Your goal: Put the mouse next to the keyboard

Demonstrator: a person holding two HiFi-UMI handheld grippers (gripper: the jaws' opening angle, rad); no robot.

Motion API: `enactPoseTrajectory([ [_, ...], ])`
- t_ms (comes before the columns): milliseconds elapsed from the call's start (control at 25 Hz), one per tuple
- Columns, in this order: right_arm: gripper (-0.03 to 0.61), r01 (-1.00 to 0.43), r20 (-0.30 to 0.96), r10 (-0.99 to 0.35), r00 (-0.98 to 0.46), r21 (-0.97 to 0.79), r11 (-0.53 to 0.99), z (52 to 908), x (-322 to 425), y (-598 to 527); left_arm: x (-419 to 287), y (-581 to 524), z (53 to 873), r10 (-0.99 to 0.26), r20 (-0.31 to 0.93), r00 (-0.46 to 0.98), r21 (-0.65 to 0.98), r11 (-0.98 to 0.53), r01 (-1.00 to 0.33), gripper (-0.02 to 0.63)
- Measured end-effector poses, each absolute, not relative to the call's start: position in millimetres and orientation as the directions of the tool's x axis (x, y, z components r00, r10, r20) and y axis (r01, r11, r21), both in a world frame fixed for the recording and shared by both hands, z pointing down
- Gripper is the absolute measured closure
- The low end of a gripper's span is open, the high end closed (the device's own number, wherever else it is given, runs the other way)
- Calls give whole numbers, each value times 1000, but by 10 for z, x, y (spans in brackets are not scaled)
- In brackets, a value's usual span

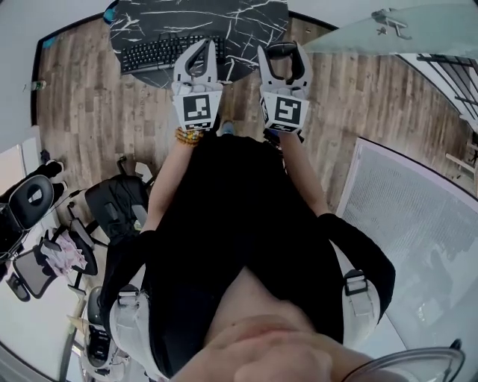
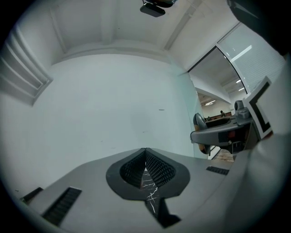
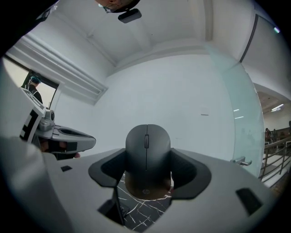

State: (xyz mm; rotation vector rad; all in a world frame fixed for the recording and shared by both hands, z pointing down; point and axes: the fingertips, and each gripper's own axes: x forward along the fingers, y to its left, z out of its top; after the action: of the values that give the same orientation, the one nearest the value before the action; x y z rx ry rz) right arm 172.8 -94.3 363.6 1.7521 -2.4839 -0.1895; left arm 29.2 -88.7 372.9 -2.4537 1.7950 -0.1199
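Observation:
A black keyboard (image 1: 160, 52) lies on the left part of a black marble table (image 1: 246, 22) at the top of the head view. My right gripper (image 1: 283, 46) hovers over the table's front edge, to the right of the keyboard, shut on a dark grey mouse (image 1: 281, 52). In the right gripper view the mouse (image 3: 148, 150) stands between the jaws of that gripper (image 3: 148, 164), wheel facing the camera, with marble below it. My left gripper (image 1: 200, 45) is beside the keyboard's right end. Its jaws (image 2: 145, 154) meet with nothing between them.
Wooden floor (image 1: 89, 112) surrounds the table. Black office chairs (image 1: 112, 201) and more seats (image 1: 30, 201) stand at the left. A white slatted panel (image 1: 403, 209) runs along the right. Both gripper views face a pale wall (image 2: 113, 104).

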Motion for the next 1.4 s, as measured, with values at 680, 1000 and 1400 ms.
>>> enactPoseTrajectory([
  [680,295,-944,31,-973,-230,237,230,3590,1232,-2051,-212,-2101,3854,-905,5,425,-101,-423,-900,600],
  [1000,295,-949,21,-979,-202,243,201,3519,1315,-2295,-129,-2324,3884,-885,-9,465,-97,-462,-881,600],
  [1400,295,-964,30,-984,-176,197,179,3683,1393,-2496,-35,-2644,3918,-875,-28,484,-137,-476,-869,600],
])
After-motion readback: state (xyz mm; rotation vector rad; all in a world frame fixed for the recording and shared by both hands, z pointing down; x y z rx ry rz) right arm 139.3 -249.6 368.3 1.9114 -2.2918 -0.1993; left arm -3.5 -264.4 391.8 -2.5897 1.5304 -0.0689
